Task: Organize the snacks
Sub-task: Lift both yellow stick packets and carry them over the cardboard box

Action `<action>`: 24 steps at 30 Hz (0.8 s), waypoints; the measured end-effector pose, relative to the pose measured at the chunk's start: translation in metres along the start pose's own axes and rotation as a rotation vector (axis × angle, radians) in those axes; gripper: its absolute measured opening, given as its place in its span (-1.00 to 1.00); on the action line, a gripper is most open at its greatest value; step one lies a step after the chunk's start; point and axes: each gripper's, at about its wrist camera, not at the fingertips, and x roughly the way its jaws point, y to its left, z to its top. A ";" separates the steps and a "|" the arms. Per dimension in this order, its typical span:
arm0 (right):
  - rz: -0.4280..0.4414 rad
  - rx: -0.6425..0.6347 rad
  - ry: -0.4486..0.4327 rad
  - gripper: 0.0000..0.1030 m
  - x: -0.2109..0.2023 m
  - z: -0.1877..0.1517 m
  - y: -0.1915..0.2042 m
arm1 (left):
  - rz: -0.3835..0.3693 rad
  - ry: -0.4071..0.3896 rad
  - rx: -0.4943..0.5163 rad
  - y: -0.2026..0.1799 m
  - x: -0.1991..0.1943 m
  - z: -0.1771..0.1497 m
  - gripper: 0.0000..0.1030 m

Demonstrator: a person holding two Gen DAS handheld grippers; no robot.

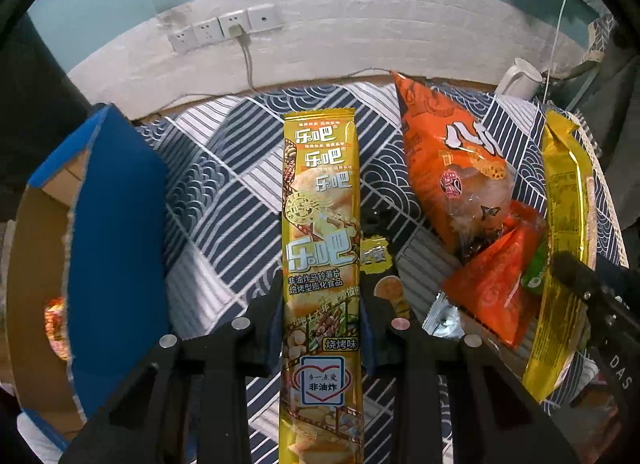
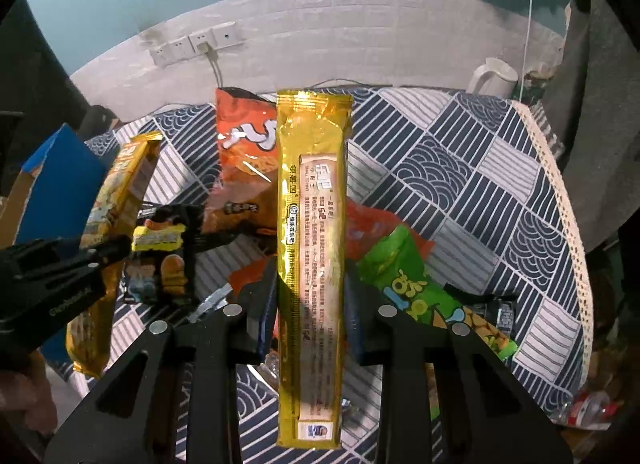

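My left gripper (image 1: 322, 304) is shut on a long yellow crisp packet (image 1: 322, 224), printed side up, held above the patterned tablecloth (image 1: 224, 192). My right gripper (image 2: 310, 296) is shut on a second long yellow packet (image 2: 312, 224), back label showing. Each packet and gripper also shows in the other view: the right one at the far right of the left wrist view (image 1: 564, 248), the left one at the left of the right wrist view (image 2: 116, 208). A large orange bag (image 1: 448, 152), a small orange pack (image 1: 492, 280), a green pack (image 2: 420, 288) and a black pack (image 2: 164, 256) lie on the cloth.
An open blue cardboard box (image 1: 116, 232) stands at the left, with an orange item inside. A white kettle (image 2: 494, 78) stands at the back right. Wall sockets (image 1: 224, 28) with a plugged cable are behind the table. The table's right edge (image 2: 568, 224) has a lace trim.
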 end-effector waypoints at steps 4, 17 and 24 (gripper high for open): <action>-0.005 -0.012 -0.017 -0.46 -0.011 0.001 0.004 | -0.005 -0.021 -0.002 0.007 -0.017 -0.005 -0.40; 0.024 -0.037 -0.108 -0.46 -0.059 0.003 0.030 | -0.024 -0.112 0.011 0.028 -0.076 -0.025 -0.40; 0.038 -0.069 -0.142 -0.46 -0.083 0.006 0.050 | -0.005 -0.170 -0.019 0.051 -0.104 -0.028 -0.40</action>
